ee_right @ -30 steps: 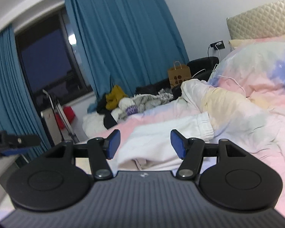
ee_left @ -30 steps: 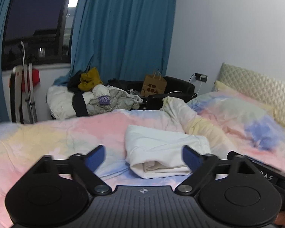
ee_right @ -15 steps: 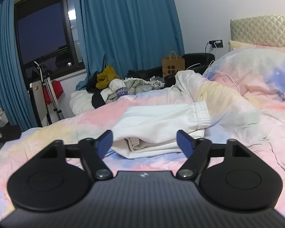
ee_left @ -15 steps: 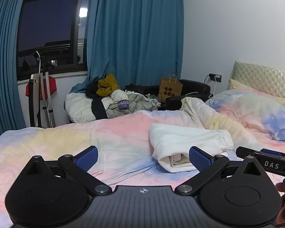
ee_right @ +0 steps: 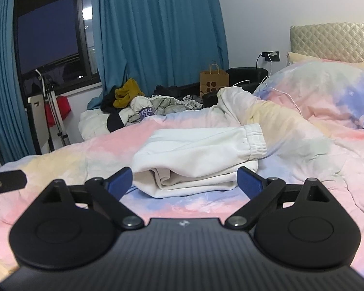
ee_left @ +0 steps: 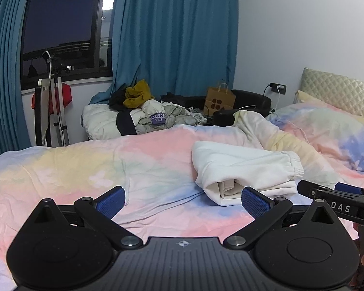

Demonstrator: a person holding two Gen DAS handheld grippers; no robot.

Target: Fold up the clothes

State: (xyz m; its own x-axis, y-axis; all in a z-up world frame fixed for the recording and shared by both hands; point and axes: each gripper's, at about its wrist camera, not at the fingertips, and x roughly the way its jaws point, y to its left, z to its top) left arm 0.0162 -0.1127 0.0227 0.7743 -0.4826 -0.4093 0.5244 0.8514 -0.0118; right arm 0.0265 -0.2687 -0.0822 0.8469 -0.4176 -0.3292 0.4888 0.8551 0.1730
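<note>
The folded sweatpants (ee_right: 199, 155) are cream-white. The duvet (ee_left: 85, 169) under them carries a pastel tie-dye of pink, yellow, mint and blue. Teal-blue curtains (ee_left: 177, 38) fill the upper centre. A mustard garment (ee_left: 137, 94) tops the grey and white clothes pile (ee_left: 143, 118). The paper bag (ee_right: 214, 80) is brown with dark dots. The headboard (ee_right: 335, 41) is quilted beige. Both grippers are black with blue pads (ee_left: 257, 205).

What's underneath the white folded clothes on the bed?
The white folded clothes lie on the pastel tie-dye duvet, which shows pink and blue all around them. Whatever sits directly beneath the clothes is covered, and the mattress below the duvet is hidden too.
</note>
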